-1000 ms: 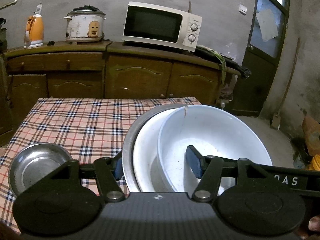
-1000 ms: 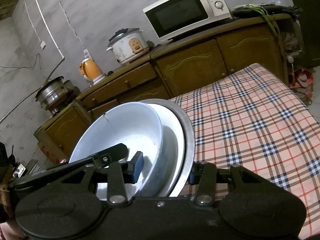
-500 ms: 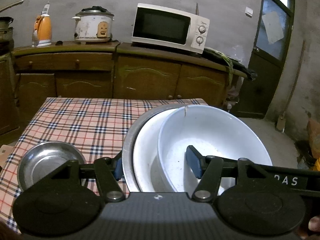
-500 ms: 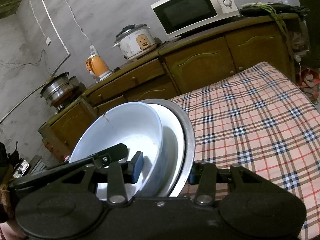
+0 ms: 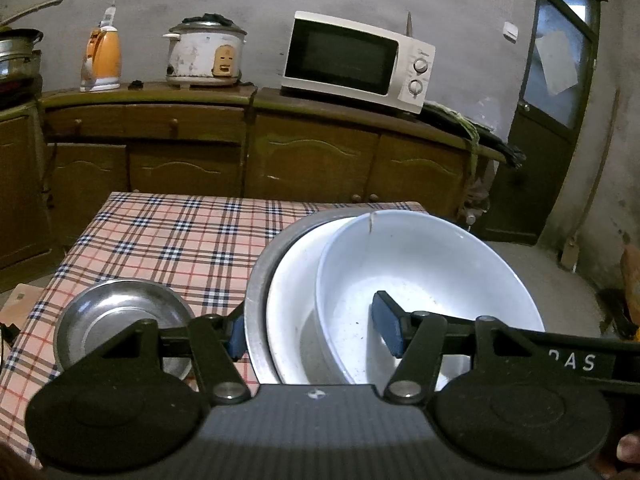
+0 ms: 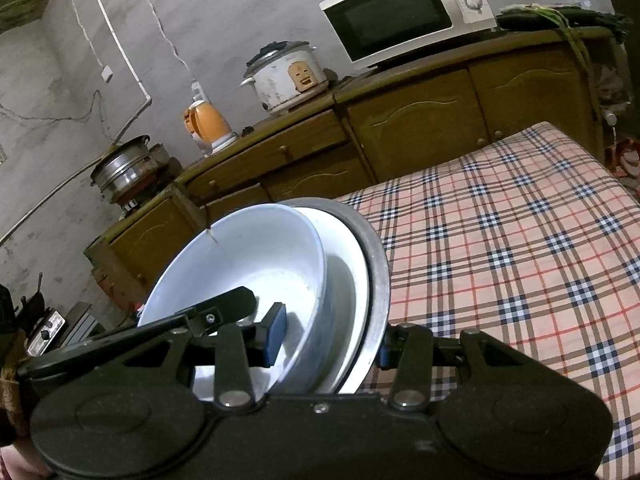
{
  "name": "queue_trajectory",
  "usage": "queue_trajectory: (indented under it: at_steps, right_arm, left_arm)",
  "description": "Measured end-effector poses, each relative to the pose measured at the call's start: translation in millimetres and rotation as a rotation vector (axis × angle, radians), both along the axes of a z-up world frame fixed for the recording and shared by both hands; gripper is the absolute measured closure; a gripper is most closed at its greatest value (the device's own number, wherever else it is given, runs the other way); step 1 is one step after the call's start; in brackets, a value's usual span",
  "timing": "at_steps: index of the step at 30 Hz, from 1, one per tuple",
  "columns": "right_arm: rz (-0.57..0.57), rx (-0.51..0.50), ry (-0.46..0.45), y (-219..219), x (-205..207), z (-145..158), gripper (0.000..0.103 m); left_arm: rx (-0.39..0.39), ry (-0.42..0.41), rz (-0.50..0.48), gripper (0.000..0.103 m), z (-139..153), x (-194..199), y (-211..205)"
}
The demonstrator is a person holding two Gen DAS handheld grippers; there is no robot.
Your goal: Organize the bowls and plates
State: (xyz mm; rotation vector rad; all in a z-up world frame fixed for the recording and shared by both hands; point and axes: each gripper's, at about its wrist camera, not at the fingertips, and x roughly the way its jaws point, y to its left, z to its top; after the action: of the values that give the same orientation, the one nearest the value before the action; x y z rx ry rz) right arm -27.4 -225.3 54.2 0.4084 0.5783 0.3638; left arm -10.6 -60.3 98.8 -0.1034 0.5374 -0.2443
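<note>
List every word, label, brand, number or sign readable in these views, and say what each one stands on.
"DAS": white letters on the black arm of the right tool, seen from the left wrist; an earlier letter may be cut off.
Microwave: small brand mark above the dials, too small to read.
Rice cooker: panel has no legible text.
Paper on the door window: blank or too blurred to tell.
No other readable text.

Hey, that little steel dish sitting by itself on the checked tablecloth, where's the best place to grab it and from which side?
Probably by the rim of the small steel dish, on the edge nearest the camera. It sits upright and shallow on the tablecloth, with a thin rim open from above, so one finger could go inside and one outside. Its right side lies close to the stacked bowls, so avoid that.
</note>
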Motion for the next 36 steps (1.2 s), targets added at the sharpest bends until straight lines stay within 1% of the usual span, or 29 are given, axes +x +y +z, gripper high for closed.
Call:
queue_trajectory:
  at_steps: [36]
  right_arm:
    - [0.111, -0.031, 0.02, 75, 19, -4, 0.05]
  left_arm:
    - [-0.028, 0.026, 0.116, 0.041, -4, -4, 62]
